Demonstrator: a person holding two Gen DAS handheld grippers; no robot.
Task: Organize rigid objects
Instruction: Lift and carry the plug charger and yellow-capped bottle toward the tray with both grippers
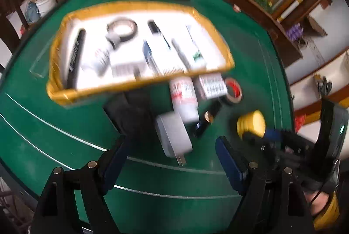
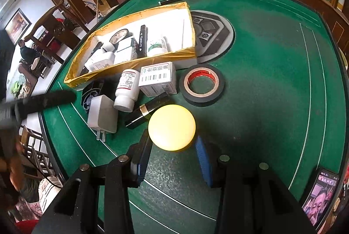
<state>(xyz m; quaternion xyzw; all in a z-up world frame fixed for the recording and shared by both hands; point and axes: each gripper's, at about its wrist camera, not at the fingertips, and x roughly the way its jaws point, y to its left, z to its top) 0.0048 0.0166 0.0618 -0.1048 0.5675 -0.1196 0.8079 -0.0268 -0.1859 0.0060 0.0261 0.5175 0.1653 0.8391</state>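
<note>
Yellow jar [image 2: 171, 127] sits pinched between right gripper [image 2: 172, 157] pads, low over the green table [image 2: 261, 103], near side of the clutter. Just beyond it: black tube [image 2: 148, 111], white pill bottle [image 2: 127, 90], white charger [image 2: 102, 114], barcode box [image 2: 158, 78], black tape roll [image 2: 201, 84]. Gold-rimmed tray [image 2: 130, 59] farther back, half full. Left gripper [image 1: 172, 160] spread wide, holding nothing, charger between and beyond its fingers.

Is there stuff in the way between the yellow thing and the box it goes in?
Yes. The right gripper holds the yellow jar, and a black tube, white bottle, small carton and charger lie between it and the gold-edged box. Lifting over them looks needed.
</note>
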